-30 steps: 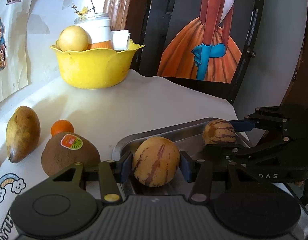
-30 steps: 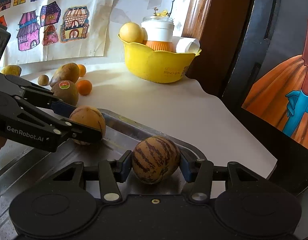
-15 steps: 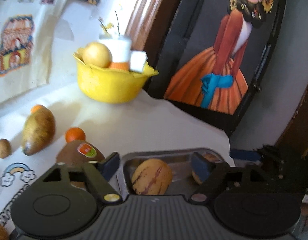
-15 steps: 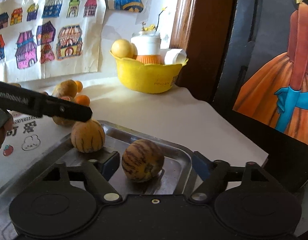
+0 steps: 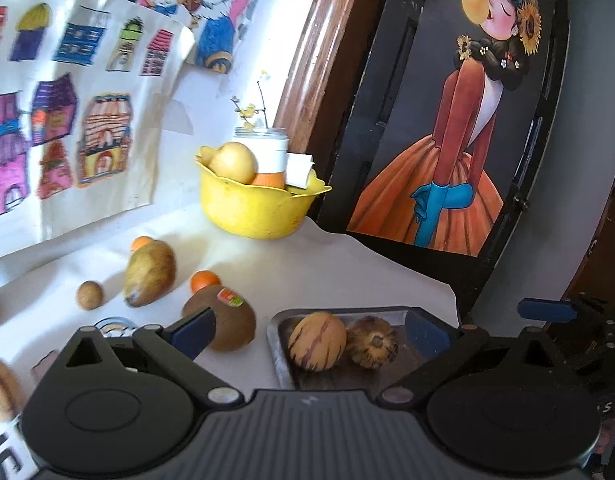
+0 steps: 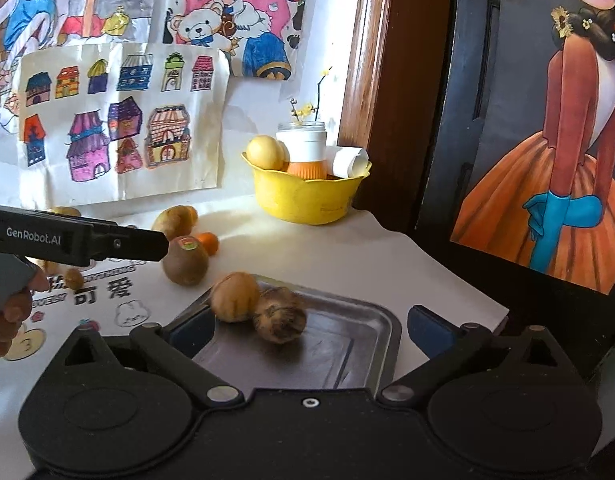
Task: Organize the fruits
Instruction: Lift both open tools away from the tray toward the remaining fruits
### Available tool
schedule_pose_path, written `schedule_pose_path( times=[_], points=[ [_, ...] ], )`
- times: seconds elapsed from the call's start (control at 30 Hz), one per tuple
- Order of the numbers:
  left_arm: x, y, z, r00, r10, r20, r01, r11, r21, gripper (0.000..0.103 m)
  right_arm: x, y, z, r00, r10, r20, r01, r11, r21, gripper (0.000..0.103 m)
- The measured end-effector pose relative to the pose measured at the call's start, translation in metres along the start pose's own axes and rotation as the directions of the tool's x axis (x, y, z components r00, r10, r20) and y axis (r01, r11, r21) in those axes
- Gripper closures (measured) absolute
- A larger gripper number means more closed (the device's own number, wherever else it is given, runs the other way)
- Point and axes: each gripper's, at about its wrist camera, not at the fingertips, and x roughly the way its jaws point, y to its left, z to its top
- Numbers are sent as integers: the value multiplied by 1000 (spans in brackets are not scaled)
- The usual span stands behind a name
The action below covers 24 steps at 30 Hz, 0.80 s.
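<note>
Both tongs, left [image 5: 307, 330] and right [image 6: 307, 330], just spread wide, gripping nothing. Two striped pepino melons [image 6: 235, 297] [image 6: 279, 315] touching, on metal tray's [image 6: 371, 344] far-left part, near tabletop [image 6: 347, 256] edge.

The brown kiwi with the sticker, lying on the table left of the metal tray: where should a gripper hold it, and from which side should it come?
Grip the brown kiwi across its short middle, pads on the two long flanks, since it is egg-shaped and lies on its side. Probably come from above with the left gripper, open and nearest. The small orange touches or nearly touches its far end, so avoid the ends.
</note>
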Motion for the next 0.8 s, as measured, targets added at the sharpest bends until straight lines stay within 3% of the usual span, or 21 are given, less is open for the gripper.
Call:
schedule_pose_path(
  times=[0.3, 0.57, 0.8],
  points=[
    [-48, 2, -19, 1000, 25, 7, -25, 999, 21, 0, -44, 41, -14, 1000, 25, 19, -25, 1000, 18, 1],
    [-83, 9, -37, 997, 72, 5, -72, 996, 44, 0, -77, 70, -35, 998, -5, 60, 1, 998, 63, 1],
    [-101, 18, -60, 993, 109, -53, -106, 993, 50, 0, -85, 90, -54, 999, -28, 43, 24, 995, 95, 1]
  ],
)
